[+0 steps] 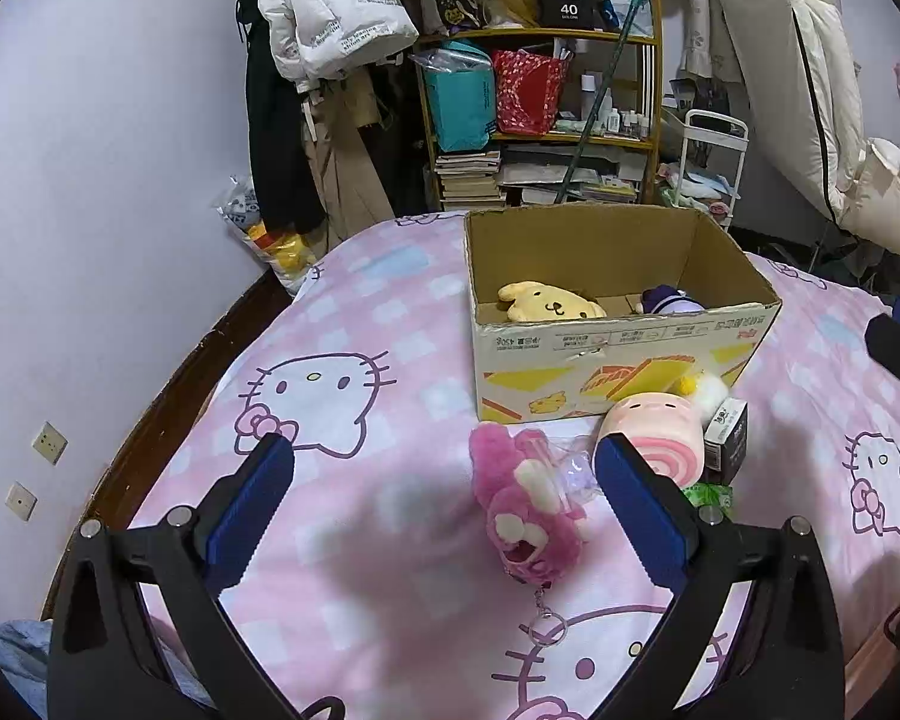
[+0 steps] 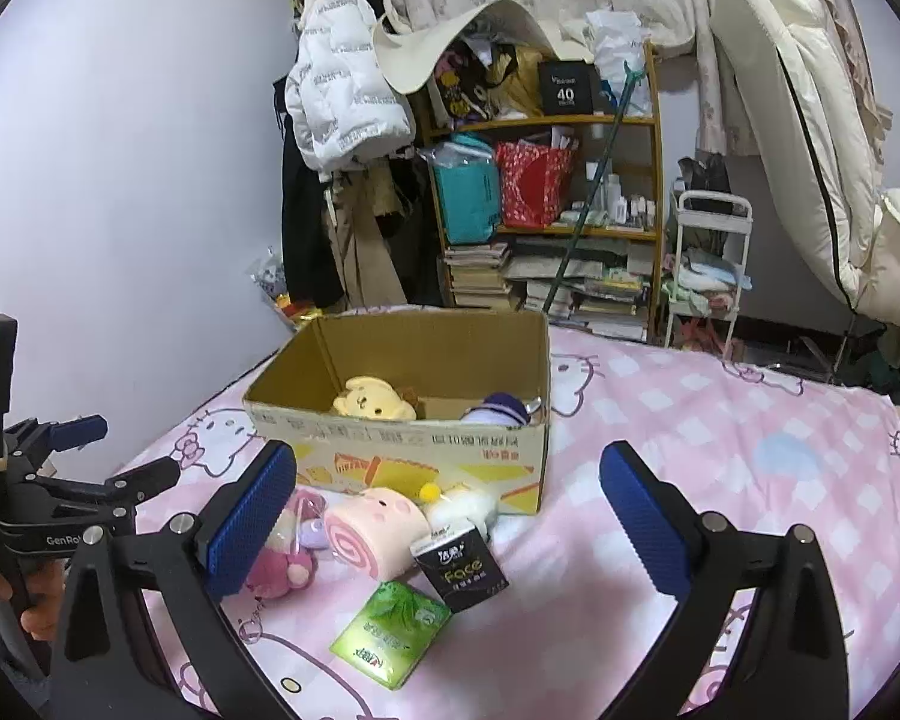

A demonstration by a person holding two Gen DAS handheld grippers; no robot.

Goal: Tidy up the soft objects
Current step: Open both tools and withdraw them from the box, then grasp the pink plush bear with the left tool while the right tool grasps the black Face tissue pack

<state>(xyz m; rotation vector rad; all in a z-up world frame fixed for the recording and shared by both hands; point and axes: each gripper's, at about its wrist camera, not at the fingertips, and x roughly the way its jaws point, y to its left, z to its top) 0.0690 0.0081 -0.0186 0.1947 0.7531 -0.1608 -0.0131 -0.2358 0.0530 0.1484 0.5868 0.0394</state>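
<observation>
Two plush toys already lie in the cardboard box [image 1: 624,354] at centre frame; both grippers [image 1: 444,504] [image 2: 447,516] gape wide, pink plush [image 1: 525,516] and roll-cake plush [image 2: 372,531] still outside.

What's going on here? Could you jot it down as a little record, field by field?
Setting: bed with pink cartoon-cat sheet
Container: open cardboard box
Already in box: yellow dog plush; purple plush
Outside box, in front: pink bear keychain plush; pink roll plush; small white and yellow plush; black tissue pack; green tissue pack
Left gripper: open, empty, pink bear between its fingers
Right gripper: open, empty
</observation>
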